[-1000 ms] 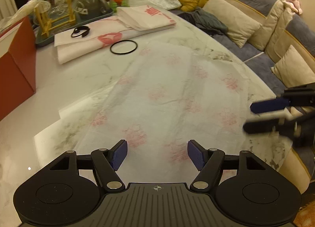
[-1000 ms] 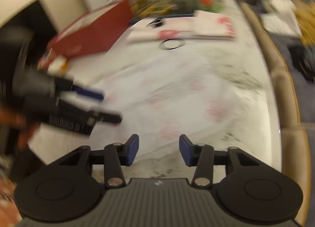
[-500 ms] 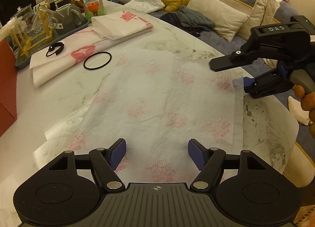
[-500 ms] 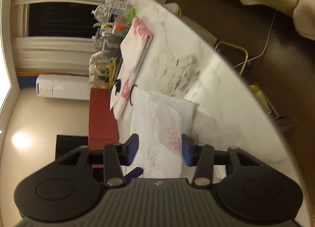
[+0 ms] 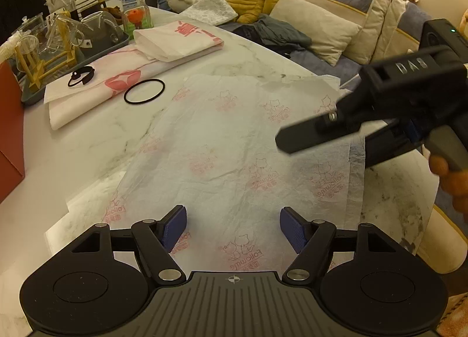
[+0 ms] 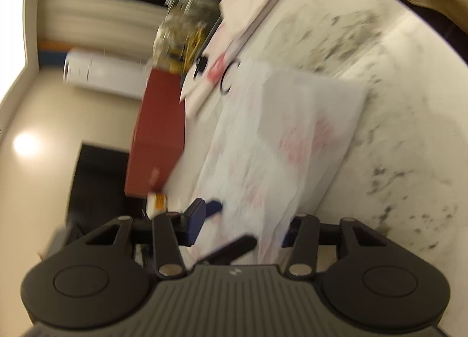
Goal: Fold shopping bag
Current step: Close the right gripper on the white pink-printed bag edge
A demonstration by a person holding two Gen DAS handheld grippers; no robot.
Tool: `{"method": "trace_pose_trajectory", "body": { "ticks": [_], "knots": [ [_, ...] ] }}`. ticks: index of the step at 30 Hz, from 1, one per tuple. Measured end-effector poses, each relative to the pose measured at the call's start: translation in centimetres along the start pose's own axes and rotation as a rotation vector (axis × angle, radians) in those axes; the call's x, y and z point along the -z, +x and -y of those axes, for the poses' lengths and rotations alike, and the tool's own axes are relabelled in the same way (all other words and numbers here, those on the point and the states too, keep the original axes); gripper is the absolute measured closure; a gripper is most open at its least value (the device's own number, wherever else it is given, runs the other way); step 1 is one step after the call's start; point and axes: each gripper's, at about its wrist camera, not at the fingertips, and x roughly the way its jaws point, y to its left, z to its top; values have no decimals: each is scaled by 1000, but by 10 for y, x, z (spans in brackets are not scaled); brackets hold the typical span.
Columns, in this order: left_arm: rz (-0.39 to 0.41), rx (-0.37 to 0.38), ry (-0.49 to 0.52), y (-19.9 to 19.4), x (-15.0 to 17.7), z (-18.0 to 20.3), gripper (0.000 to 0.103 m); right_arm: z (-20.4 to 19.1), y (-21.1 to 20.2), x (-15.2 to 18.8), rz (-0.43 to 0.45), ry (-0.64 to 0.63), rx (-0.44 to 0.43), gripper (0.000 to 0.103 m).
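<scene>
Shopping bag [image 5: 234, 144]: a thin white sheet-like bag with pink cat prints, spread flat on the marble table [image 5: 87, 146]; no fold is yet seen in it, so the task is judged to be at its start
Place of the bag: near the table's rounded edge on the sofa side, just beside the black ring [image 5: 144, 91], with the folded bags [image 5: 175, 41] further off by the tray

Right gripper [image 5: 330, 144]: since a second ago it has been rolled onto its side and brought down to the bag's edge nearest the sofa; its jaws have just been closing to a narrow gap, and in its own blurred view the bag's edge is seen between them [image 6: 242, 225]; whether the pads press on the edge yet cannot be told

Left gripper [image 5: 233, 227]: held over the bag's near end, hardly moved, jaws wide and nothing between them

Meaning for the task: a pinch on the side edge is judged to be in preparation, so that this side can be lifted and carried over the bag for a first fold
</scene>
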Motion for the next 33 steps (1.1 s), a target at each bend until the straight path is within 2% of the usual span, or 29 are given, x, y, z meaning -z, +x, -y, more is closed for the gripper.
{"method": "trace_pose_trajectory", "body": {
  "ticks": [1, 2, 5, 7, 9, 12, 14, 16, 18, 20, 21, 25, 28, 30, 32, 33],
  "knots": [
    [1, 0, 1, 0, 0, 0, 32, 1, 1, -2, 13, 6, 15, 64],
    [0, 1, -1, 0, 1, -1, 32, 2, 2, -5, 25, 8, 35, 72],
    [-13, 7, -24, -2, 0, -5, 32, 5, 6, -5, 7, 8, 56, 102],
    [-6, 50, -124, -9, -2, -18, 32, -1, 7, -1, 1, -63, 90, 103],
    [66, 86, -236, -21, -4, -34, 32, -8, 6, 1, 9, -118, 106, 103],
    [133, 89, -226, -24, -10, -47, 32, -11, 1, 1, 16, -156, 106, 102],
    [136, 109, -221, -17, -14, -56, 32, -11, 0, 1, 0, -171, 106, 99],
    [116, 121, -275, -5, -18, -67, 32, -10, -1, 2, -19, -175, 98, 91],
    [91, 134, -340, 8, -22, -77, 32, -10, -3, 5, -23, -185, 101, 68],
    [71, 137, -384, 18, -22, -81, 32, -11, -5, 8, -25, -193, 86, 58],
    [67, 137, -394, 22, -22, -82, 32, -13, -6, 10, -27, -198, 83, 56],
    [63, 128, -371, 24, -23, -78, 32, -20, -7, 23, -58, -233, 66, 56],
    [70, 152, -426, 24, -21, -84, 32, -19, -2, 32, -78, -243, 73, 60],
    [72, 168, -443, 25, -20, -89, 32, -16, -1, 36, -76, -229, 80, 79],
    [71, 179, -447, 26, -19, -91, 32, -13, 0, 36, -78, -211, 76, 91],
    [70, 183, -450, 26, -19, -92, 32, -11, 0, 35, -81, -198, 66, 91]
  ]
}}
